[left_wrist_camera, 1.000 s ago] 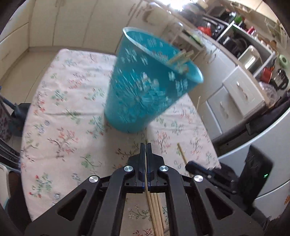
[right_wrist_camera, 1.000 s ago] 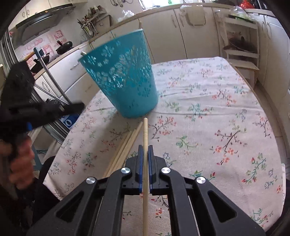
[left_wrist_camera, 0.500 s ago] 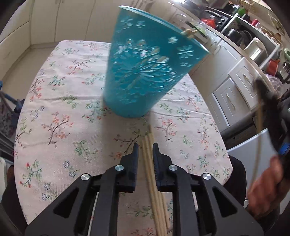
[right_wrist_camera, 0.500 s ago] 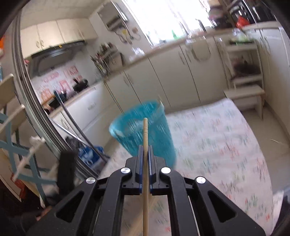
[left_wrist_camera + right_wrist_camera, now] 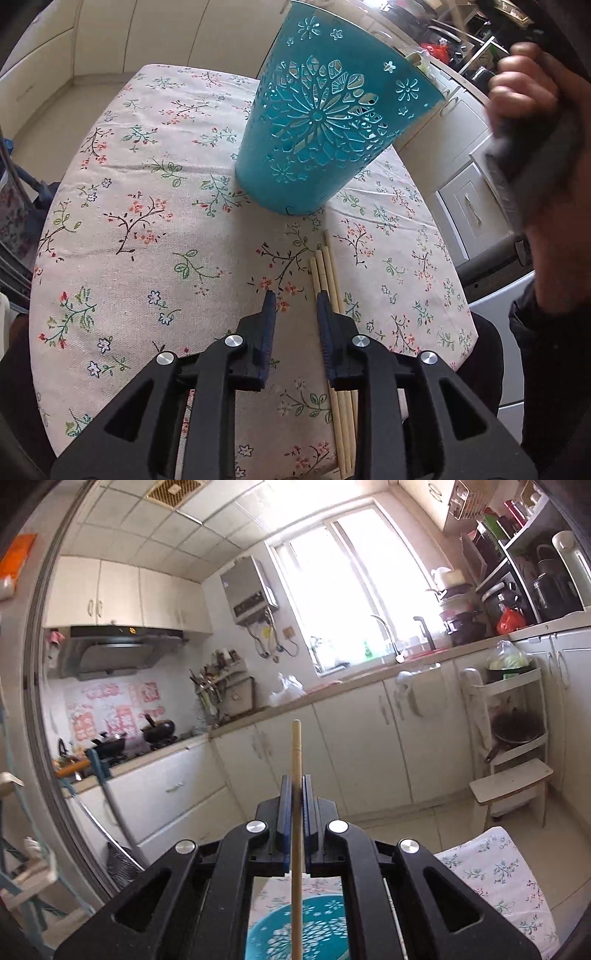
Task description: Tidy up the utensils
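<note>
A pale wooden chopstick is clamped in the closed right gripper, above the teal cut-out flower-pattern holder. The left gripper, jaws just opening with nothing between them, hovers beside loose chopsticks near the floral tablecloth's right edge. No writing is legible.

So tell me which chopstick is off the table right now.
The chopstick clamped in the right claw, raised above the teal basket. The other chopsticks lie bundled on the tablecloth beside the open left claw.

One teal bin stands on the counter. Beside the bin lie three chopsticks, bunched together. A fourth chopstick is above the bin. Two claws: left, right.
</note>
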